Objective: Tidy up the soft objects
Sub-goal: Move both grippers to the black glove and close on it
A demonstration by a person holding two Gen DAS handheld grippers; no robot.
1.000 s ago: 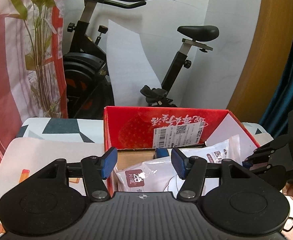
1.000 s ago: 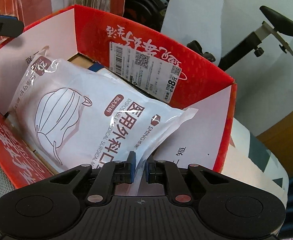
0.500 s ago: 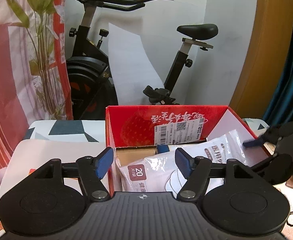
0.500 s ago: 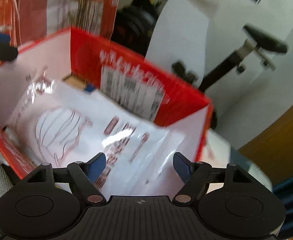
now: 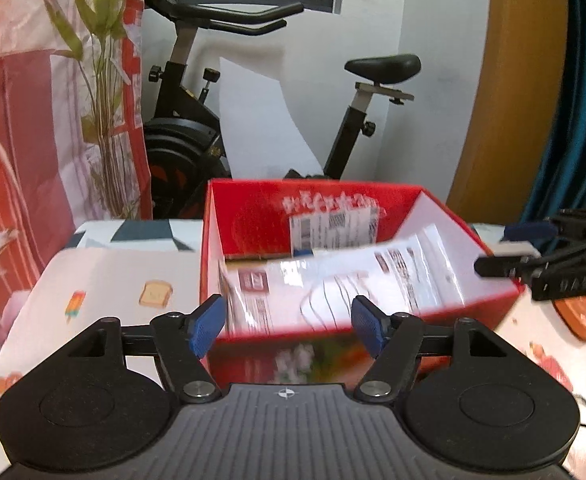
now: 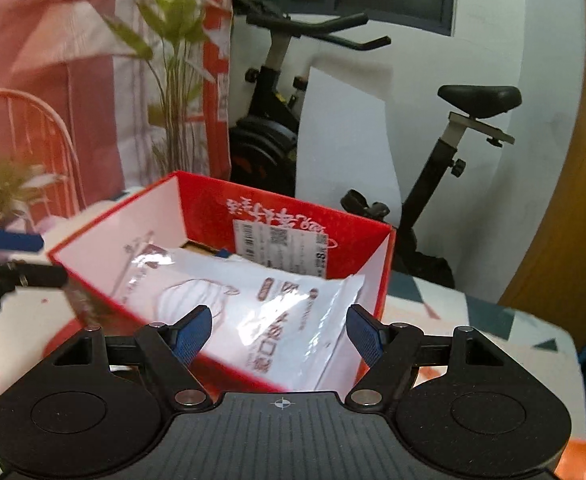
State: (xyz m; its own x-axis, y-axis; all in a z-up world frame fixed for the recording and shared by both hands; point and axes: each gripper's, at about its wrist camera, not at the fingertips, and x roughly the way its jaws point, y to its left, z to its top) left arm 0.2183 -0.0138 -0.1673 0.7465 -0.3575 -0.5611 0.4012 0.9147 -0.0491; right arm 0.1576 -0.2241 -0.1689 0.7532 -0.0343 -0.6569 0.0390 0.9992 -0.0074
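step: pack release, judged | pack (image 6: 253,312) in box (image 6: 141,220), one corner over near rim | right gripper (image 6: 281,330) just opened, empty | left gripper (image 5: 289,326) just widened, empty | advice: back away clear of box, don't snag that corner

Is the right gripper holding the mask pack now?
No, the right gripper is open and the mask pack lies free in the red box.

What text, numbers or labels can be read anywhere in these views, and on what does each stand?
"8": white price sticker on the red box's inner far wall; its remaining print and codes are too small to read.
Large white characters above that sticker: upside down, unreadable.
Red-brown characters on the mask packet in the box: glare and blur, unreadable.
Left wrist view: all print motion-blurred.
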